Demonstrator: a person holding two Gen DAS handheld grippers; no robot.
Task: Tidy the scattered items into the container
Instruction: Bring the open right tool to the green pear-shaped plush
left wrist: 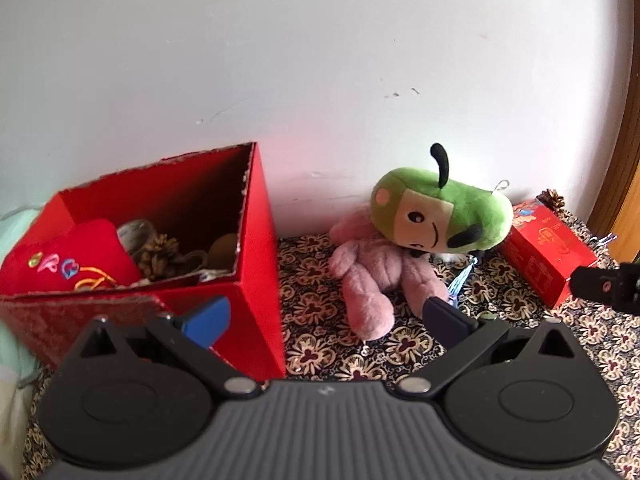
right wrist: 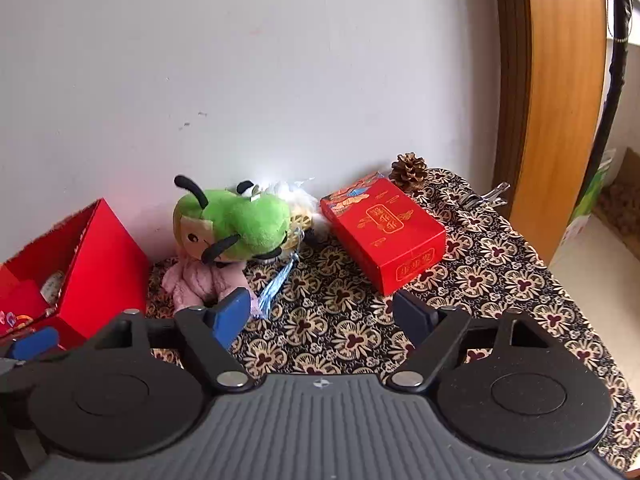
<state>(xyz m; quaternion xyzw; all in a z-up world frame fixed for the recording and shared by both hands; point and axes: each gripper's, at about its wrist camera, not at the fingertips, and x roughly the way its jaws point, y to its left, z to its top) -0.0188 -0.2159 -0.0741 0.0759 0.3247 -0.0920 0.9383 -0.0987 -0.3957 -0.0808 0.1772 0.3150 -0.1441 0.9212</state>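
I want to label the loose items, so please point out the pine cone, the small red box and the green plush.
pine cone (right wrist: 409, 169), right wrist view, centre scales
red box (right wrist: 386, 220), right wrist view, top face
green plush (left wrist: 442, 212), left wrist view, face

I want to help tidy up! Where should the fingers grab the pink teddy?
Probably by a leg of the pink teddy, coming from the front. Its legs stick out toward the left gripper, while the green plush leans on its head.
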